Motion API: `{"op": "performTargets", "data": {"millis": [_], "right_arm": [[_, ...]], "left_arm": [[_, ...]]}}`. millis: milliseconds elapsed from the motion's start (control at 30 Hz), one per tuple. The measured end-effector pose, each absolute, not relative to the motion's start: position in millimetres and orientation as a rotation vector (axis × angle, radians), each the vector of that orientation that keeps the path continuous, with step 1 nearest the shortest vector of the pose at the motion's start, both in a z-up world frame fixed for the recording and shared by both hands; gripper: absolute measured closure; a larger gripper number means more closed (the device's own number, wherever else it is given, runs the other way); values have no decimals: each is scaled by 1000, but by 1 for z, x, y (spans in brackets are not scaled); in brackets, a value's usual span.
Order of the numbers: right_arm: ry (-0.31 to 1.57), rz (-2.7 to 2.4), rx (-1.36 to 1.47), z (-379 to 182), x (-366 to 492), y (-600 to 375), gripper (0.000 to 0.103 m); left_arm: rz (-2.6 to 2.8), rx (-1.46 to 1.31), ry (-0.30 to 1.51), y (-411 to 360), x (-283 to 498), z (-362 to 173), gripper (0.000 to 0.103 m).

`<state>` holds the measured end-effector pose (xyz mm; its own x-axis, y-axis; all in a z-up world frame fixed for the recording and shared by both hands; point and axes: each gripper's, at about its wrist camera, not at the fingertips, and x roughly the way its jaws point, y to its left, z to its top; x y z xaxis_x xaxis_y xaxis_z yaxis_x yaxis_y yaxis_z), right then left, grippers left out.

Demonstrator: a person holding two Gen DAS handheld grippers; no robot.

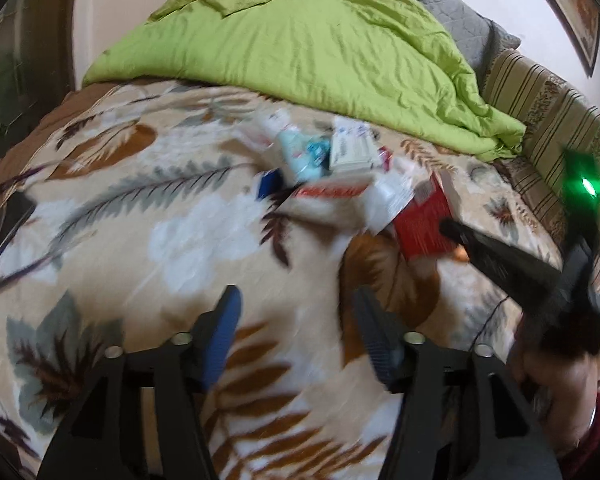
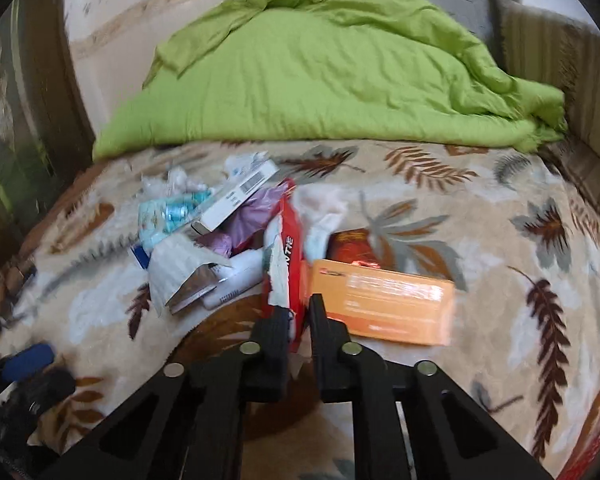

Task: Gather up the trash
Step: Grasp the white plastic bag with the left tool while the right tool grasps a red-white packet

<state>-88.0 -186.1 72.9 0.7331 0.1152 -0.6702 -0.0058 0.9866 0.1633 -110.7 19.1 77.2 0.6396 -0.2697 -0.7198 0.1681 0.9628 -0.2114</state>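
Two tools over the bed (image 2: 480,208). Right tool (image 2: 298,312) is clamped narrow on a torn red wrapper (image 2: 290,240), at the near edge of the trash pile (image 2: 220,232) mid-bed, w/ an orange box (image 2: 384,304) just beside it. Left tool (image 1: 296,336) hangs wide, holding nothing, nearer the bed's front edge. Green duvet (image 2: 320,92) is heaped along the far edge.

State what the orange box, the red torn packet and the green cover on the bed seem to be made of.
Orange box: likely glossy card, flat faces with sheen. Red torn packet: thin card or paper, a white ragged tear shows. Green cover: soft matte fabric, creased and puffy.
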Motion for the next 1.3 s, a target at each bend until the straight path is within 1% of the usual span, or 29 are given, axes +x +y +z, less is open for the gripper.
{"op": "performTargets", "data": {"millis": [33,100,233,333,400,433,467,500,700,833,967,1033,1100,1167,1267,1300], "right_arm": [[725,67,183,77,-95,-193,98],[687,71,213,83,-104,-199,98],[632,62,230,92,-115,-205,98],[633,52,238,91,-112,-209,98],[645,57,261,89,-110,-213,98],[649,59,270,89,-108,-213,98],[650,63,275,88,-108,-214,98],[650,66,279,88,-108,-214,97],[648,91,273,88,-110,-211,98],[652,117,248,88,-111,-202,98],[653,133,227,87,-110,-194,98],[653,138,212,87,-111,-190,98],[655,140,200,86,-112,-189,98],[656,140,195,86,-113,-189,98],[657,142,206,85,-112,-189,98],[657,142,208,85,-112,-188,98]], "left_arm": [[-257,-127,836,16,-104,80,38],[-256,-122,841,3,-89,83,24],[-251,-106,888,-27,-51,78,24],[-221,-105,911,-42,-24,74,24],[-179,-53,915,-51,-8,68,24],[-158,-24,913,-54,-5,65,34],[-163,-7,913,-56,-3,61,63],[-183,-7,921,-55,-2,58,71],[-219,-10,859,-31,-39,57,72],[-257,-56,893,-3,-72,54,74],[-265,-144,942,21,-84,52,74],[-274,-190,985,31,-88,50,70],[-297,-243,1029,40,-94,49,49],[-320,-305,1046,49,-103,52,43],[-303,-356,1023,58,-109,66,42],[-299,-356,1015,56,-108,69,37]]}}
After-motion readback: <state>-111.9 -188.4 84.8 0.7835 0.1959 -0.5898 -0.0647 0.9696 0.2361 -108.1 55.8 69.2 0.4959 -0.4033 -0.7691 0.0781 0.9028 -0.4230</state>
